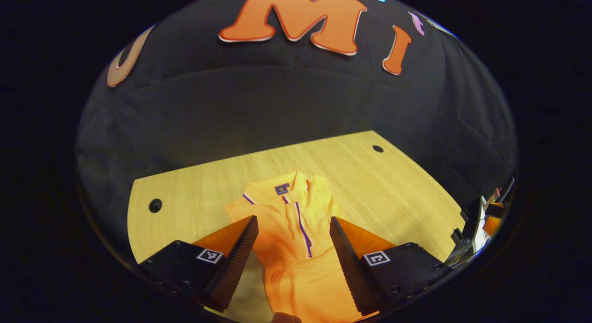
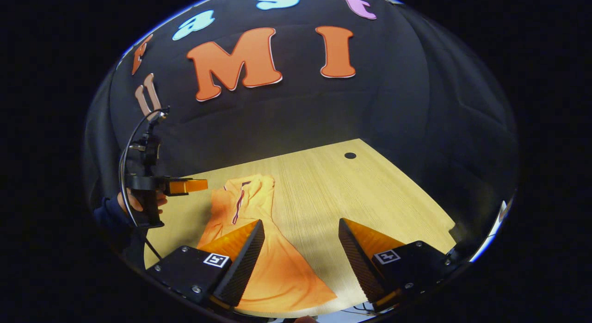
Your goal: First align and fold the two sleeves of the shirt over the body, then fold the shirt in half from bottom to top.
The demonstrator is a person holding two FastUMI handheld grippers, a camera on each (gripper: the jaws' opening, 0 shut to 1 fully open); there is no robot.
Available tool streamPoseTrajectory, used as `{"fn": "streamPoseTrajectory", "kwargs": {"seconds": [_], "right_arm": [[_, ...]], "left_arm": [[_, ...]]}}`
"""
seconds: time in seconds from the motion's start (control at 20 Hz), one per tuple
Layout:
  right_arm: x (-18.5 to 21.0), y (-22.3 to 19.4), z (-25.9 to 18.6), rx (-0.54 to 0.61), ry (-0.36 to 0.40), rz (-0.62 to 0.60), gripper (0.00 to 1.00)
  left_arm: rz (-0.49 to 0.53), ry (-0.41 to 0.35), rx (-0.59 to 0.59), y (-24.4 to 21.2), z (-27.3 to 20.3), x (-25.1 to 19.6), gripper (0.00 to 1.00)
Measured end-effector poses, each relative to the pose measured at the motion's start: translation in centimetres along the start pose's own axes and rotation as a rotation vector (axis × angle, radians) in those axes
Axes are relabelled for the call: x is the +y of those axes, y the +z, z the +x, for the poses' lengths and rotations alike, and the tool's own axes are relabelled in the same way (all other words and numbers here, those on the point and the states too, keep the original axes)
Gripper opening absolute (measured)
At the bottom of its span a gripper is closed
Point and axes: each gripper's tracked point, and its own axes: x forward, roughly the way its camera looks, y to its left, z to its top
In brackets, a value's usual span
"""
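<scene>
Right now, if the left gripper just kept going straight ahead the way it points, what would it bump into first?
Probably the orange polo shirt on the pale wooden table: it lies directly between the open left gripper fingers. Depth is hard to judge.

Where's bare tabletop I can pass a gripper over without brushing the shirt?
Bare table runs from the shirt out to the far cable hole and the right edge. A narrower strip lies between the shirt's other side and the second hole. The left gripper crowds that side.

Light wood-grain table [image 1: 379,184] with round dark holes [image 1: 155,205] near its far corners; black cloth wall [image 1: 286,105] stands behind it.
</scene>
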Motion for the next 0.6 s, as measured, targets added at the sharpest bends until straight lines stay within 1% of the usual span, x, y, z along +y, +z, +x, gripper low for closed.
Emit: {"fn": "streamPoseTrajectory", "kwargs": {"seconds": [0.15, 0.25, 0.35, 0.45, 0.55, 0.6], "right_arm": [[1.0, 0.4, 0.4, -0.033, 0.075, -0.049, 0.98], [1.7, 0.8, 0.6, -0.066, 0.121, -0.08, 0.99], [2.5, 1.1, 0.8, -0.1, 0.164, -0.117, 0.99], [3.2, 1.1, 0.5, -0.124, 0.214, -0.156, 0.99], [3.7, 0.1, 0.9, -0.102, 0.257, -0.192, 0.99], [4.0, -0.9, 1.4, -0.061, 0.283, -0.196, 0.98]], "left_arm": [[-0.03, 0.086, -0.113, 0.5, -4.6, 1.5, 0.94], [-0.033, 0.171, -0.185, 0.8, -8.6, 2.7, 0.94], [-0.054, 0.224, -0.251, 1.0, -12.5, 2.7, 0.94], [-0.066, 0.261, -0.321, 1.2, -15.2, 2.6, 0.94], [-0.063, 0.326, -0.312, -0.5, -17.4, 2.5, 0.93], [-0.06, 0.34, -0.286, -2.0, -18.0, 2.1, 0.93]]}}
